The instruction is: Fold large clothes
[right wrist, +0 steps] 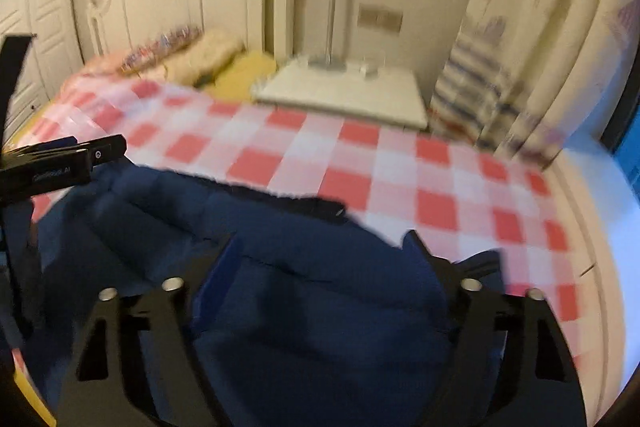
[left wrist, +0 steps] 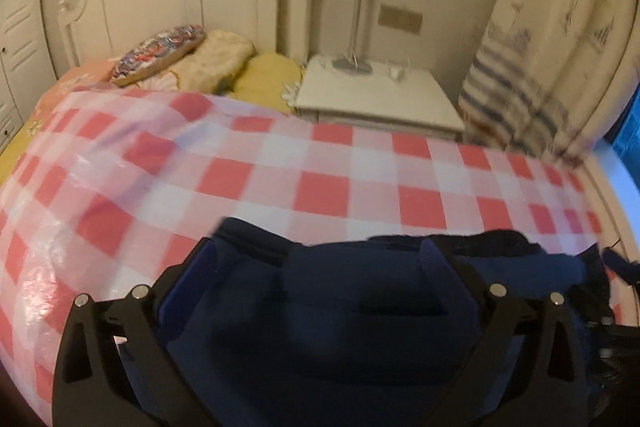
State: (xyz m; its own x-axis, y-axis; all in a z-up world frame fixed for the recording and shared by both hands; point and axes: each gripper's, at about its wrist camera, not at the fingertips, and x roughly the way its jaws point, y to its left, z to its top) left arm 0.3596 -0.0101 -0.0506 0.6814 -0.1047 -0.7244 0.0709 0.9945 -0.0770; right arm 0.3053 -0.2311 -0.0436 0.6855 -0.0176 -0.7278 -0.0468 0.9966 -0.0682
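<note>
Mid-fold by the look of it: navy padded garment point(right wrist: 280, 267) bunched on the red-checked cover point(right wrist: 400, 163) of the bed, filling the spread fingers of both the left tool point(left wrist: 320, 263) and the right tool point(right wrist: 320, 255); cannot tell whether either actually pinches cloth. Flattening and final folds apparently left. Faint white lettering on the left tool's side in the right view, too blurred to read.

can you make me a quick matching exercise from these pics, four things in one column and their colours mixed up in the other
Things:
1. garment
2. bed cover
3. nightstand
4. pillow by the nightstand

Colours:
A. yellow
B. white
C. dark blue
D. red and white check

Pairs: 1-C, 2-D, 3-B, 4-A
</note>
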